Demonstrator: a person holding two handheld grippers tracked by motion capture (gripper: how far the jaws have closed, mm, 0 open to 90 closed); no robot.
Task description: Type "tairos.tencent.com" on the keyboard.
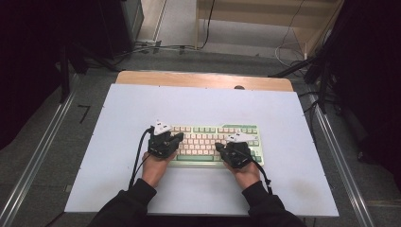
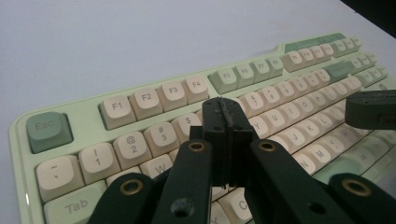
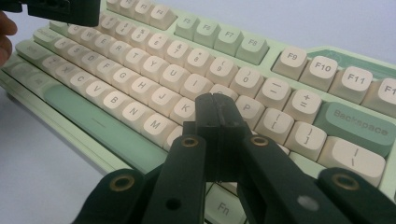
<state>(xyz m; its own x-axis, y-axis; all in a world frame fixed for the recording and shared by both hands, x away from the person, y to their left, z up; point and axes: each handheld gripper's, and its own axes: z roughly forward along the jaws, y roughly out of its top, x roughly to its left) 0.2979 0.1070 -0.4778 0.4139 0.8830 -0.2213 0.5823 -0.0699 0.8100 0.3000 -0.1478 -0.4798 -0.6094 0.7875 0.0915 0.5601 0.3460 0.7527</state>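
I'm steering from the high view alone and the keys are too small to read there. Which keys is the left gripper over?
Observer: In the left gripper view the shut left gripper stands over the keyboard near the 4 and 5 keys.
Operator: And the right one?
Observer: The right gripper is shut too, its tips by the K and L keys.
Operator: Anything pinched?
Observer: No, both pairs of jaws meet with nothing between them.

Keyboard on pale table
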